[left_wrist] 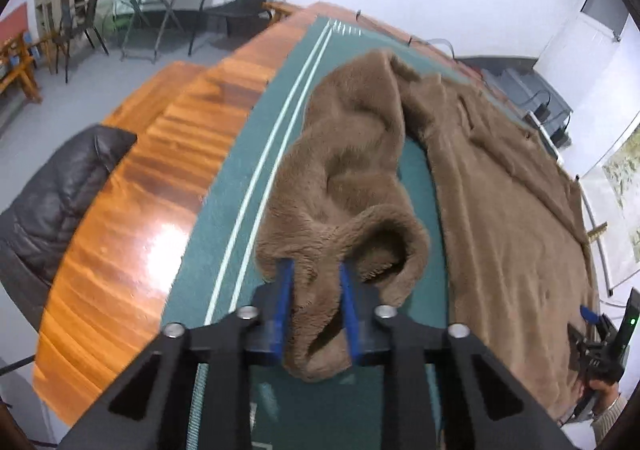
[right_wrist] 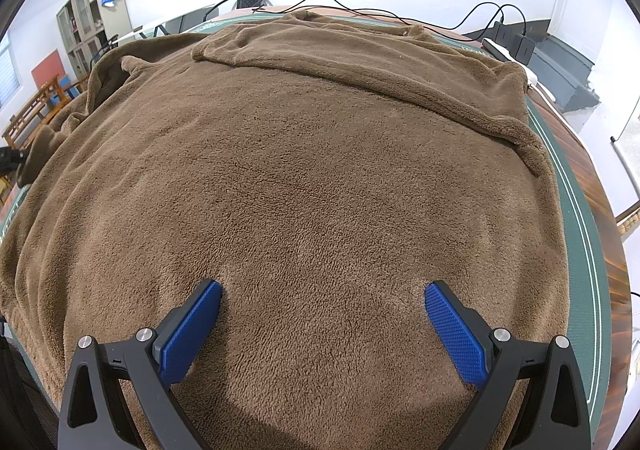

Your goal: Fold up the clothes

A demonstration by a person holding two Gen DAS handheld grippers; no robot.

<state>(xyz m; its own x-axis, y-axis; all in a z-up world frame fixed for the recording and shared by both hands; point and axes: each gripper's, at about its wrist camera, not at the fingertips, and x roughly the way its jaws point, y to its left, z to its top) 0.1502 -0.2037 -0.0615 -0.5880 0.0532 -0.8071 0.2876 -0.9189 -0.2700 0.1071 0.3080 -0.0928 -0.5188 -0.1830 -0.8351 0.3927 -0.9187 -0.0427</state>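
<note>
One cuff of brown fleece garment (left_wrist: 500,185) being clamped by left gripper (left_wrist: 316,282); right gripper (right_wrist: 322,302) hanging released. Thick pile risking slipping, sleeve dragging body askew on green table (left_wrist: 256,185).

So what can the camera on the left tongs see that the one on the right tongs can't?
Only the left view shows the left tongs closed on the brown sleeve, a black jacket at the table's edge, and the polished wood rim.

Only the right view shows the right tongs open over the flat body of the garment, holding nothing, and the other sleeve folded across the top.

Both show the fleece garment on the green mat.
</note>
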